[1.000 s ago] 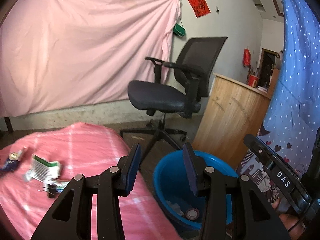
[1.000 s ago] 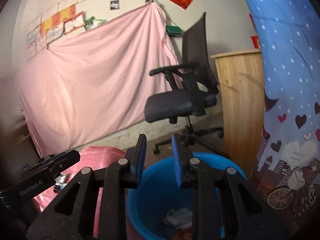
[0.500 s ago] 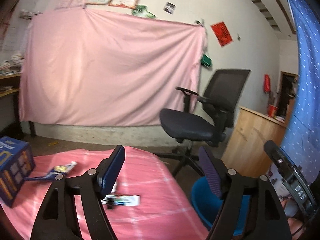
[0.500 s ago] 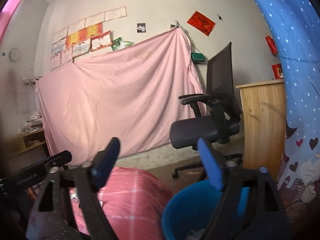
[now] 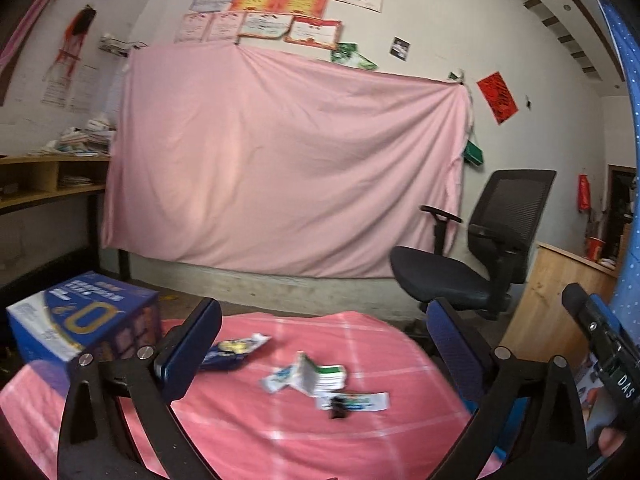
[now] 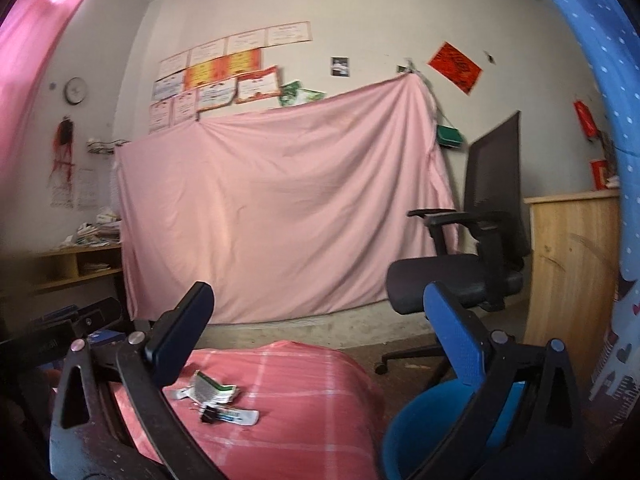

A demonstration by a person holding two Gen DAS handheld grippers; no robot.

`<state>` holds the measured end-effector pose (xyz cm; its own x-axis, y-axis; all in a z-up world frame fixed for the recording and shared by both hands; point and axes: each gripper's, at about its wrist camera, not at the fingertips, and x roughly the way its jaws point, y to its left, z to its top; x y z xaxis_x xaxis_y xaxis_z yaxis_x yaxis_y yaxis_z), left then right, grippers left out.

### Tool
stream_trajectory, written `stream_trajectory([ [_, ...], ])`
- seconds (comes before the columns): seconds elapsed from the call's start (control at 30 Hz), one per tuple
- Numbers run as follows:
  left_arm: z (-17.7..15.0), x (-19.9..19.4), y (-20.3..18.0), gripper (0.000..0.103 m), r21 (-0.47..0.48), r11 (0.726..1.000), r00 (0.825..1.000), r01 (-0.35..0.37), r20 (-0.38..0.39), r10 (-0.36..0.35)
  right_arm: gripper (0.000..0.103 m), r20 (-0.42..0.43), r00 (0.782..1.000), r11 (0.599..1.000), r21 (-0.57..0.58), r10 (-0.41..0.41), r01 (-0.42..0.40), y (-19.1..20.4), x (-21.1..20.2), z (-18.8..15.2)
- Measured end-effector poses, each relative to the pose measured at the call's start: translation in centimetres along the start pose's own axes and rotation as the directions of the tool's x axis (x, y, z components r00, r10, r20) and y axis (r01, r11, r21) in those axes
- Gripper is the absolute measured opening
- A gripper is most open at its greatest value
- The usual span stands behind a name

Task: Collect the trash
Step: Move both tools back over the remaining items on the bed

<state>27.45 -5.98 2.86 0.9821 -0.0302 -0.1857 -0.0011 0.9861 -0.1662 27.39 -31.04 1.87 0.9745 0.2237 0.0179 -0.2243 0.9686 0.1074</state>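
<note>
Trash lies on a pink checked tablecloth (image 5: 248,432): a folded green-and-white wrapper (image 5: 316,376), a white strip with a black clip (image 5: 352,402) and a blue-and-yellow wrapper (image 5: 230,350). My left gripper (image 5: 320,354) is open and empty, above the near side of the trash. My right gripper (image 6: 316,344) is open and empty, right of the table; the wrapper (image 6: 212,390) and strip (image 6: 230,416) show below it. A blue bin (image 6: 432,432) stands beside the table, under the right finger.
A blue carton (image 5: 84,316) sits on the table's left corner. A black office chair (image 5: 480,264) and a wooden cabinet (image 5: 560,292) stand to the right. A pink sheet (image 5: 280,168) hangs on the back wall. A blue dotted curtain (image 6: 600,80) hangs at the far right.
Both grippers have lifted away from the blue bin and swung left toward the table. Both have opened wide. The trash on the cloth is now in front of them.
</note>
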Motion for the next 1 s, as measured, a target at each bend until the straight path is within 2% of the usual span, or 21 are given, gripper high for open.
stream_trajectory([
  [0.2,-1.7,-1.2,3.0,0.101,-0.003,0.996,0.996,-0.086,0.004,0.086,0.103,-0.047,0.997,0.997,-0.044,0.063,-0.065,2.7,1.7,-1.0],
  [0.5,-4.0,-0.4,6.0,0.101,0.001,0.990,0.988,-0.140,-0.061,0.139,0.103,-0.187,0.976,0.986,-0.103,0.110,-0.131,6.1,4.7,-3.7],
  [0.73,-4.8,1.4,7.6,0.101,0.027,0.984,0.976,-0.179,-0.125,0.181,0.103,-0.344,0.929,0.979,-0.093,0.139,-0.181,7.3,7.7,-6.1],
  [0.83,-5.1,2.2,8.0,0.100,0.039,0.981,0.969,-0.190,-0.152,0.194,0.103,-0.411,0.899,0.975,-0.091,0.150,-0.204,7.8,8.7,-7.1],
  [0.97,-5.2,3.4,8.4,0.097,0.053,0.982,0.966,-0.183,-0.174,0.189,0.103,-0.518,0.837,0.966,-0.072,0.177,-0.248,8.7,10.2,-8.7],
  [1.0,-5.2,3.7,8.5,0.096,0.064,0.981,0.966,-0.181,-0.176,0.189,0.099,-0.540,0.822,0.964,-0.066,0.183,-0.258,8.9,10.5,-9.1],
])
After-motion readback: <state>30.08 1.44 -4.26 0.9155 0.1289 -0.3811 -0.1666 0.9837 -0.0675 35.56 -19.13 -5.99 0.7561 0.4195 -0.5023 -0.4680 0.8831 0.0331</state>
